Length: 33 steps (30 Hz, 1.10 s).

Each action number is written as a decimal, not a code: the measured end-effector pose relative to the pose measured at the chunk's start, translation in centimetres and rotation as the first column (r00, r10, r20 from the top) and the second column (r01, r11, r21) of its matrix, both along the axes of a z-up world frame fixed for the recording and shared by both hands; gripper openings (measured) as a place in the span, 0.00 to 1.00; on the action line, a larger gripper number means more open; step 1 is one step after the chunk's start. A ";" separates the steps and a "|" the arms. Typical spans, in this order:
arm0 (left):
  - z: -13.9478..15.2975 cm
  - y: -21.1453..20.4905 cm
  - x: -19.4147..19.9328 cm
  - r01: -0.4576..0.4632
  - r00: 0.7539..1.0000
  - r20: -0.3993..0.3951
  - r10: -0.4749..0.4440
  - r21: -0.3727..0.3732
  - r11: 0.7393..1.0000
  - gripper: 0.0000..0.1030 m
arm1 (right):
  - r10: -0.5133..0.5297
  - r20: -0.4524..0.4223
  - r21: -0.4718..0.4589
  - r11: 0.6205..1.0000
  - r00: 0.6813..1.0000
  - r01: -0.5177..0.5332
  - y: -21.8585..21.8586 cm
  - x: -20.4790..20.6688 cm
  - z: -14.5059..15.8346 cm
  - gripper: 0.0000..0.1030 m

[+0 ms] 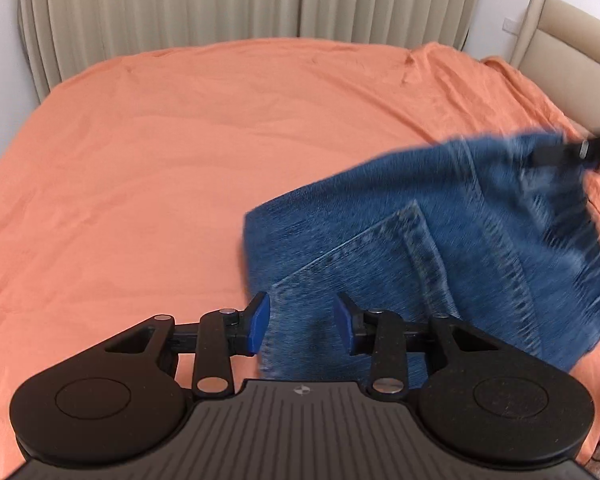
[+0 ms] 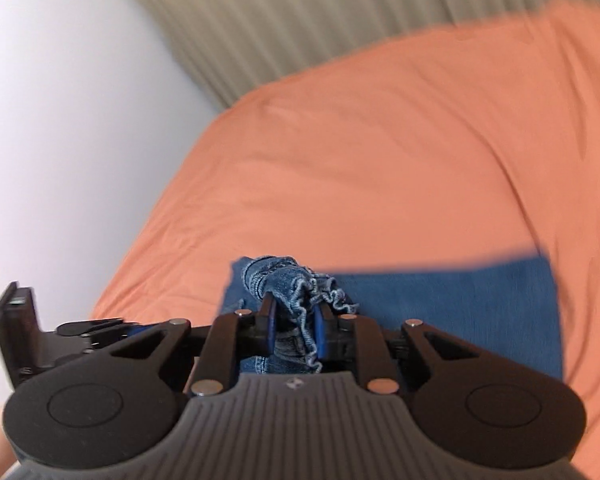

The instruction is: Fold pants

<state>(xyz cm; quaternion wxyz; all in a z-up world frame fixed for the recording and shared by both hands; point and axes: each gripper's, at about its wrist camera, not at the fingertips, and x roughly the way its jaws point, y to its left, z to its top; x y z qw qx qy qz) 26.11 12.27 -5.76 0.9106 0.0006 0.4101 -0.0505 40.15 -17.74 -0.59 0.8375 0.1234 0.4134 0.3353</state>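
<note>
Pants (image 1: 440, 240): blue denim, on my orange bedsheet (image 1: 160, 160). My right gripper (image 2: 296, 320) pinches a bunched, frayed edge; my left gripper (image 1: 302, 320) stands apart, straddling denim without pressing.

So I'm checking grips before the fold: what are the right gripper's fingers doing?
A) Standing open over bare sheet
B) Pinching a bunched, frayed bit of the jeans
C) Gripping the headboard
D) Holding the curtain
B: in the right wrist view the right gripper has its blue fingers pressed on a gathered, frayed bunch of the jeans above the orange sheet.
</note>
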 end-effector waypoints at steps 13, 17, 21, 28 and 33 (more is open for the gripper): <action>-1.1 -2.9 5.7 0.058 0.997 0.062 -0.056 -0.046 0.997 0.40 | -0.156 -0.002 -0.233 0.961 0.988 0.152 -5.7 6.2 -1.3 0.14; -3.6 -3.7 7.6 0.085 0.996 0.043 -0.084 -0.027 0.996 0.38 | -0.262 -0.111 -0.217 0.948 0.959 0.233 -8.8 8.5 -8.1 0.14; -5.6 -3.8 9.9 0.051 0.999 0.008 -0.051 0.006 0.999 0.35 | -0.256 -0.115 -0.220 0.949 0.960 0.227 -8.8 9.3 -10.7 0.15; -8.3 -3.2 11.5 0.022 0.999 -0.043 -0.020 0.041 0.999 0.26 | -0.255 -0.144 -0.245 0.945 0.956 0.215 -8.3 10.4 -14.9 0.17; -7.2 -3.8 10.6 0.003 1.000 -0.016 -0.002 0.083 0.997 0.26 | -0.275 -0.120 -0.244 0.940 0.954 0.240 -8.2 9.6 -14.4 0.25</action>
